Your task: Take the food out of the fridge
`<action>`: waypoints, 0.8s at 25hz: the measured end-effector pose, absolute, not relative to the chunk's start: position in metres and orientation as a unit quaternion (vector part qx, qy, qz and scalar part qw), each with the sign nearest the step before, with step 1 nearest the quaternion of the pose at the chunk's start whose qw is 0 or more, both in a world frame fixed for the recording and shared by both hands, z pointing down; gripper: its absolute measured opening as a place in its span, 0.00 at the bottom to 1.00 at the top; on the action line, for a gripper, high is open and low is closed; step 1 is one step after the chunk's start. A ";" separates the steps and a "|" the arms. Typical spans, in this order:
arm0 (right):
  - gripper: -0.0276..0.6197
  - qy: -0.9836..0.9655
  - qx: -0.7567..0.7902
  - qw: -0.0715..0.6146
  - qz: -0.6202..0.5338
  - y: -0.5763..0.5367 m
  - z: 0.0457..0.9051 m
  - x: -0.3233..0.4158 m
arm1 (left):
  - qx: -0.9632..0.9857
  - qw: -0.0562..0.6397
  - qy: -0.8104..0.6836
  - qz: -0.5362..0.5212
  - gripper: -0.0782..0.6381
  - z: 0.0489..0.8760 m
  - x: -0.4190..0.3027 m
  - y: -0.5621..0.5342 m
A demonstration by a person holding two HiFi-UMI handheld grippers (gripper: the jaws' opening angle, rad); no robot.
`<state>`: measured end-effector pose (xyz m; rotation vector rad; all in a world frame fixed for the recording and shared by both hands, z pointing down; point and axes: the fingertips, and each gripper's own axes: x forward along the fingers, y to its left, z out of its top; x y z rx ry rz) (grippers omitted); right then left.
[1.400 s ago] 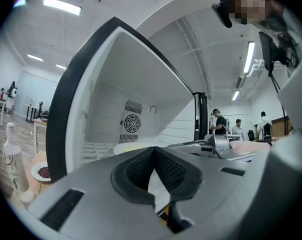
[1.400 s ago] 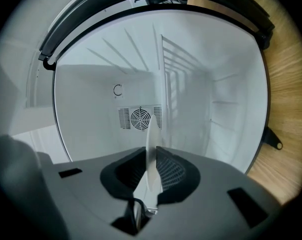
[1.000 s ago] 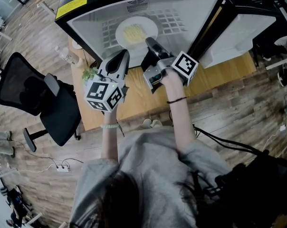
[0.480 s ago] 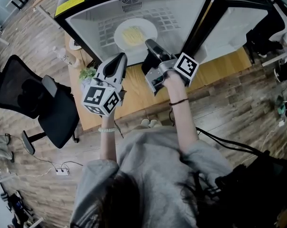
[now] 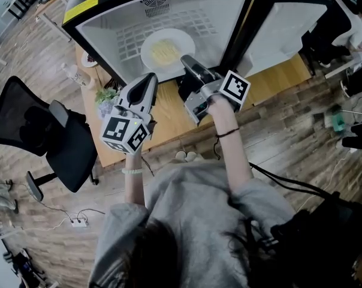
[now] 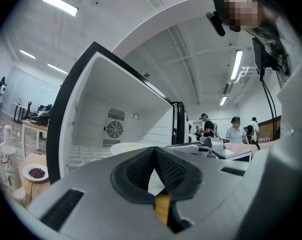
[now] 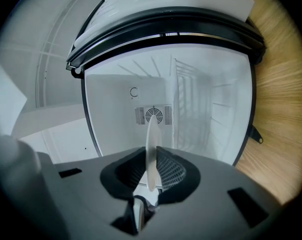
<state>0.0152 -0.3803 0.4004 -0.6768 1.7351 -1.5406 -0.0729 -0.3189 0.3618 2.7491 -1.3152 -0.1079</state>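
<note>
— Which hand-held gripper has the food?

— My right hand-held gripper (image 5: 187,62). Its jaws are clamped on the near rim of the white plate (image 5: 167,51). In the right gripper view the plate (image 7: 151,144) stands edge-on between the two pads as a thin pale sliver.

— And the food itself?

— A pale yellow heap (image 5: 165,50) in the middle of the plate. From my head view the plate shows against the white inside of the fridge (image 5: 229,23), toward the front of the opening, over the ribbed shelf. I can't tell whether it rests on the shelf or hangs just clear of it.

— Your other side?

— My left hand-held gripper (image 5: 150,80) is closed with nothing in it; in the left gripper view its tips (image 6: 154,151) meet. It sits just beside the plate's left edge, apart from it, outside the fridge mouth.

— Anything else around?

— The fridge stands on a wooden desk (image 5: 271,80) with its door swung out to the right. At the desk's left end there's a small dish (image 6: 36,172) of something dark red next to a clear bottle (image 6: 7,156). A black office chair (image 5: 43,131) is on the floor to my left.
</note>
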 end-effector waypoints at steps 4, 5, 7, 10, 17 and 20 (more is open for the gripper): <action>0.13 0.674 -0.260 0.353 -0.595 -0.373 0.400 0.020 | 0.905 0.045 -0.422 -0.033 0.12 0.362 -0.069 -0.312; 0.13 0.675 -0.259 0.351 -0.595 -0.371 0.400 0.020 | 0.906 0.045 -0.421 -0.034 0.12 0.361 -0.068 -0.310; 0.13 0.677 -0.257 0.348 -0.595 -0.368 0.400 0.021 | 0.907 0.043 -0.418 -0.034 0.12 0.361 -0.068 -0.307; 0.13 0.679 -0.254 0.344 -0.597 -0.362 0.403 0.021 | 0.907 0.041 -0.417 -0.034 0.12 0.360 -0.069 -0.302; 0.13 0.680 -0.246 0.340 -0.602 -0.349 0.407 0.021 | 0.906 0.043 -0.419 -0.032 0.12 0.363 -0.072 -0.291; 0.13 0.679 -0.242 0.339 -0.604 -0.343 0.409 0.022 | 0.906 0.043 -0.419 -0.030 0.12 0.364 -0.072 -0.287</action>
